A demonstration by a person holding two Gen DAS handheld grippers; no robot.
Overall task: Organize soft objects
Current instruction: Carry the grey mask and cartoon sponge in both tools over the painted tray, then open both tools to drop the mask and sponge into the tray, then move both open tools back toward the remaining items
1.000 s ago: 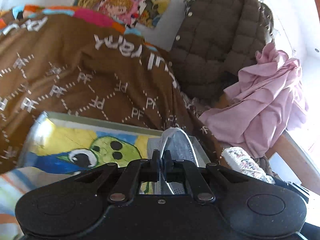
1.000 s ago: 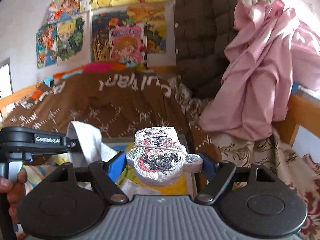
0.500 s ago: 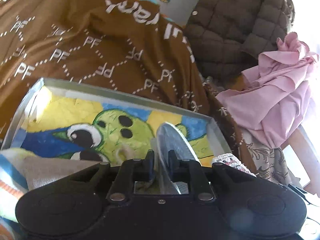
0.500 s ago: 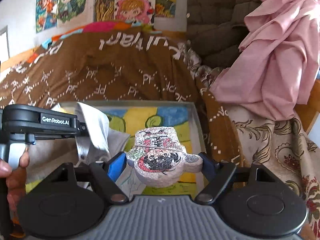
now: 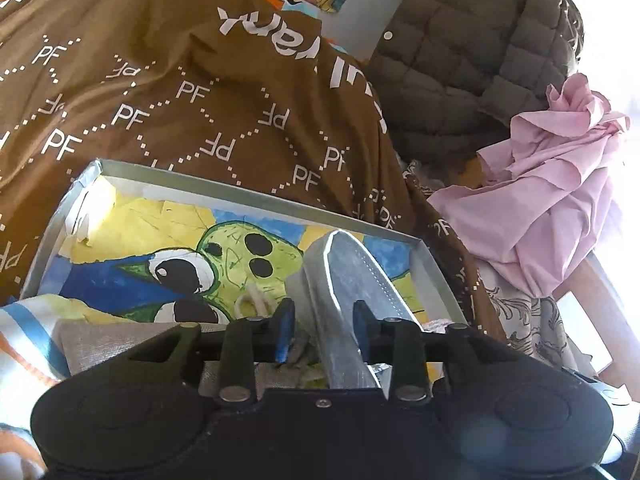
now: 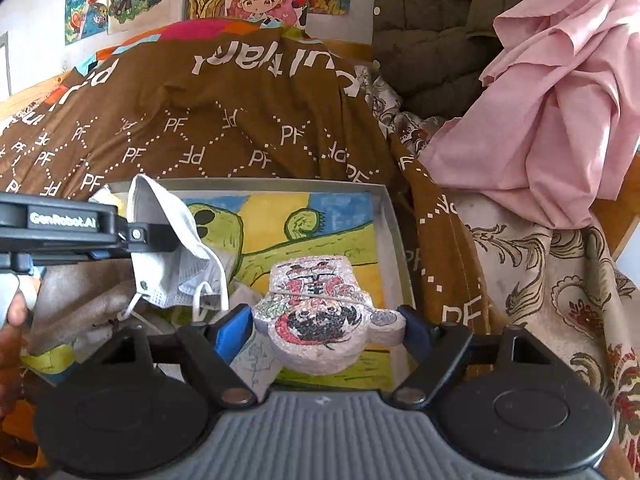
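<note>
In the right wrist view, at left, the left tongs (image 6: pixel 160 236) have parted wide over the tray (image 6: pixel 394 240); the face mask (image 6: pixel 172 248) rests between them, apparently released. At lower centre, the right tongs (image 6: pixel 326 326) grip the printed cushion (image 6: pixel 320 312), not yet set down.

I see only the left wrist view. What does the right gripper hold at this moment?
Observer: The right gripper is shut on a flat cushion printed with a cartoon figure.
Operator: Where is it, relative to the tray?
Observer: Above the tray's near right part; whether it touches the bottom, I cannot tell.
Operator: And my mask, seen from that side?
Observer: The white mask hangs beside the left gripper, with its ear loops dangling below.
</note>
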